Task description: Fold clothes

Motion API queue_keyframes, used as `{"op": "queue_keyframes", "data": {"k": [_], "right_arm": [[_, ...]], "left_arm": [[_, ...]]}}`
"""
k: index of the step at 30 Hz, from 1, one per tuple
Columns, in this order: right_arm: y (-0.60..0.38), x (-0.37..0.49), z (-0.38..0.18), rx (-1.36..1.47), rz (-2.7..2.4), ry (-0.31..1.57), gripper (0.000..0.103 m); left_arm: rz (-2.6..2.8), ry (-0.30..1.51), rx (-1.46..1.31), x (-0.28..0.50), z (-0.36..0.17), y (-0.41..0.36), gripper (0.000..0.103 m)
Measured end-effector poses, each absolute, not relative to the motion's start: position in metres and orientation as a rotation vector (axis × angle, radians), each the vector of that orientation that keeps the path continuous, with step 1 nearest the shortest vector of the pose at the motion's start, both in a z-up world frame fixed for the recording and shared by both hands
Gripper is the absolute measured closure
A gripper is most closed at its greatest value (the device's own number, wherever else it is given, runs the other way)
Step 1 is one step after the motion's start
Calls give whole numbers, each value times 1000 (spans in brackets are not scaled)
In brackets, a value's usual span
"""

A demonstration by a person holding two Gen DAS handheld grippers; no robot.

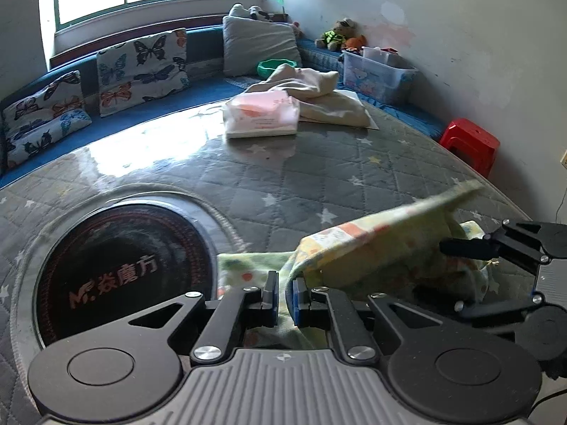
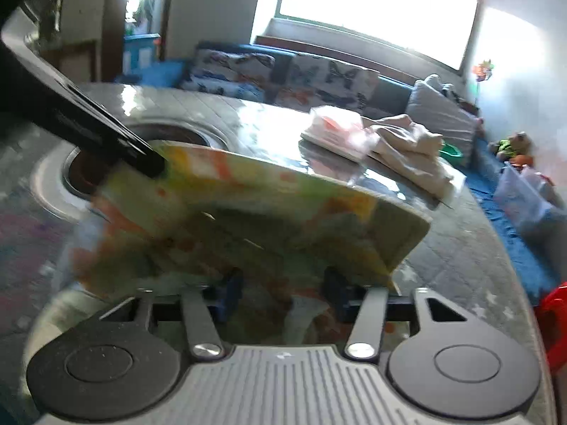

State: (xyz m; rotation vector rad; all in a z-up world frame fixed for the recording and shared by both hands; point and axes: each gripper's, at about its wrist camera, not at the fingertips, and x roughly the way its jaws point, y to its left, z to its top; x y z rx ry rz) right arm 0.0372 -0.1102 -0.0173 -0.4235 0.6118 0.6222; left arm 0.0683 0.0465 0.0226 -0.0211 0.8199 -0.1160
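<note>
Left tool (image 1: 284,297) pinching printed garment (image 1: 375,248)

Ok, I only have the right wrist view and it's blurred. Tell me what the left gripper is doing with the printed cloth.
Observer: The left gripper is shut on the yellow-green printed cloth; its blue pads pinch a fold.
Operator: Tell me what's left of it on the table.
Observer: A round black cooktop with printed characters is set into the quilted table cover.
Operator: Report anything near the table's right edge.
Observer: A red stool stands beside it, by the wall.
</note>
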Motion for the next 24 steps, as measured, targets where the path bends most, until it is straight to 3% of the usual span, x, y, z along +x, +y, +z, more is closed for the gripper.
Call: {"op": "queue_keyframes", "data": {"k": [3, 8, 11, 13, 16, 18, 21, 24], "right_arm": [[-122, 39, -18, -406, 587, 626, 87], [-151, 30, -9, -391, 504, 606, 101], [-165, 22, -5, -406, 453, 593, 101], [-174, 16, -2, -401, 444, 592, 101], [-175, 11, 1, -379, 487, 577, 89], [-169, 14, 2, -369, 512, 566, 68], [-157, 20, -1, -358, 559, 572, 67], [-142, 22, -5, -374, 596, 580, 67]], "left_arm": [[-101, 829, -34, 63, 19, 56, 95], [-86, 833, -59, 50, 13, 68, 95], [-64, 831, -65, 38, 12, 75, 95], [-50, 825, -63, 31, 12, 80, 95], [-48, 810, -23, 22, 13, 78, 91], [-43, 799, 11, 17, 14, 76, 88], [-52, 759, 79, 7, 17, 65, 78], [-67, 714, 147, -3, 20, 53, 61]]}}
